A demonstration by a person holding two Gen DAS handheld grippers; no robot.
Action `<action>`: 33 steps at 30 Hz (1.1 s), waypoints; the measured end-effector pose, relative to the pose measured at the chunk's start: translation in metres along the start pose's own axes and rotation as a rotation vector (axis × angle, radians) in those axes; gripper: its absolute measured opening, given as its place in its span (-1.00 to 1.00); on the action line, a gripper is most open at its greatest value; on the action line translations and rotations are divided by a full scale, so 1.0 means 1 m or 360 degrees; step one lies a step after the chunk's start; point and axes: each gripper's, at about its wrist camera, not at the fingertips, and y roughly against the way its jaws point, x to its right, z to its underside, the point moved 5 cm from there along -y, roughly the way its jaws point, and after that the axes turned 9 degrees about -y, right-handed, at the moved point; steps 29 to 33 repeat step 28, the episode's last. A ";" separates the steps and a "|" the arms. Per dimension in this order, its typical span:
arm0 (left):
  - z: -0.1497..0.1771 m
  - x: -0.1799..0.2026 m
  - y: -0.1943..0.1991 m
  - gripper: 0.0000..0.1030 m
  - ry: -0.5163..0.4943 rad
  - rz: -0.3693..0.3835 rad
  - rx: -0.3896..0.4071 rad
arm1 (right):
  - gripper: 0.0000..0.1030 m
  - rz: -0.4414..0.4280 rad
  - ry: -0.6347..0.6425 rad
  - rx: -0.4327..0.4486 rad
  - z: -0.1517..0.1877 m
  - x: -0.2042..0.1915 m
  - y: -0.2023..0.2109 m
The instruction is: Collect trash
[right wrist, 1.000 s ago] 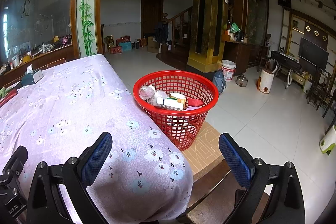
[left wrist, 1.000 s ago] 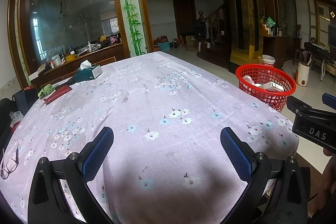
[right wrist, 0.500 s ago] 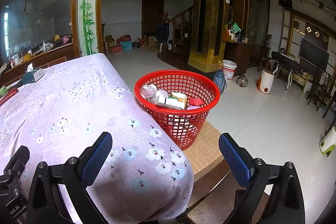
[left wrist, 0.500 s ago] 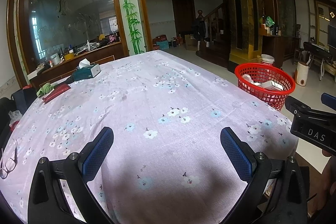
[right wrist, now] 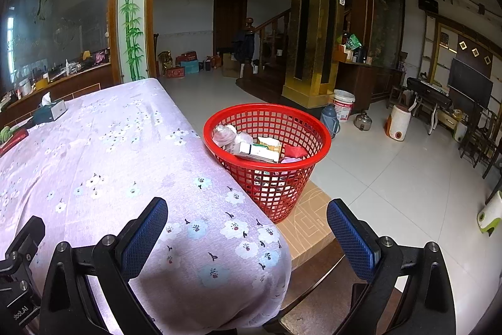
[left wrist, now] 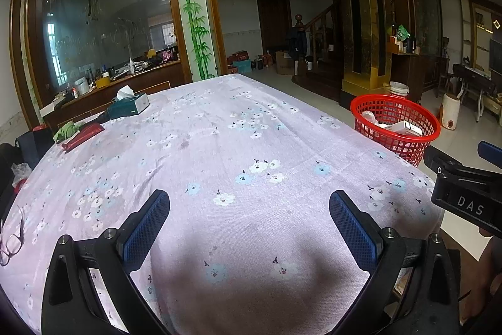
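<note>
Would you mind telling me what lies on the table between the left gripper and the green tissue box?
Only bare floral tablecloth lies between the left gripper and the tissue box, as the left wrist view shows.

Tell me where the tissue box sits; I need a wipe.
The tissue box sits at the table's far left in the left wrist view, beside the green cloth and red packet.
</note>
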 end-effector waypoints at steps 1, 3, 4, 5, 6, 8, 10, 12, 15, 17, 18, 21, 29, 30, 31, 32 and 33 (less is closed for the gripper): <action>0.000 0.000 0.000 0.96 0.0004 0.0001 0.0000 | 0.99 -0.0002 0.0002 0.0000 0.000 -0.001 0.000; 0.001 -0.002 0.001 0.96 0.0017 0.0000 -0.0002 | 0.99 -0.0013 0.0005 0.0000 -0.001 -0.003 0.000; 0.001 -0.005 0.002 0.96 0.0036 -0.0006 -0.0006 | 0.99 -0.0020 0.0009 0.0001 -0.001 -0.005 0.000; 0.002 -0.010 0.003 0.96 0.0062 -0.0008 -0.0008 | 0.99 -0.0031 0.0014 0.0002 -0.002 -0.007 0.001; 0.003 -0.015 0.004 0.96 0.0082 -0.0009 -0.0010 | 0.99 -0.0048 0.0027 0.0004 -0.004 -0.012 0.002; 0.007 -0.032 0.009 0.96 0.0135 -0.0056 -0.0020 | 0.99 -0.0110 0.0070 -0.0003 -0.007 -0.025 0.005; 0.013 -0.054 0.016 0.96 0.0180 -0.0126 -0.0059 | 0.99 -0.0187 0.0138 -0.0029 -0.009 -0.043 0.007; 0.022 -0.079 0.026 0.96 0.0229 -0.0197 -0.0094 | 0.99 -0.0293 0.0229 -0.0083 -0.007 -0.068 0.009; 0.047 -0.123 0.041 0.96 0.0301 -0.0442 -0.0220 | 0.99 -0.0510 0.0349 -0.0248 0.005 -0.115 0.010; 0.069 -0.155 0.050 0.96 0.0329 -0.0686 -0.0329 | 0.99 -0.0602 0.0402 -0.0352 0.014 -0.141 0.006; 0.077 -0.167 0.051 0.96 0.0344 -0.0770 -0.0353 | 0.99 -0.0645 0.0432 -0.0392 0.018 -0.157 0.004; 0.096 -0.191 0.047 0.96 0.0449 -0.0803 -0.0438 | 0.99 -0.0710 0.0506 -0.0479 0.027 -0.203 -0.008; 0.110 -0.201 -0.007 0.96 0.0730 -0.0314 -0.0569 | 0.99 -0.0608 0.0565 -0.0658 0.052 -0.274 -0.061; 0.110 -0.201 -0.007 0.96 0.0730 -0.0314 -0.0569 | 0.99 -0.0608 0.0565 -0.0658 0.052 -0.274 -0.061; 0.110 -0.201 -0.007 0.96 0.0730 -0.0314 -0.0569 | 0.99 -0.0608 0.0565 -0.0658 0.052 -0.274 -0.061; 0.110 -0.201 -0.007 0.96 0.0730 -0.0314 -0.0569 | 0.99 -0.0608 0.0565 -0.0658 0.052 -0.274 -0.061; 0.110 -0.201 -0.007 0.96 0.0730 -0.0314 -0.0569 | 0.99 -0.0608 0.0565 -0.0658 0.052 -0.274 -0.061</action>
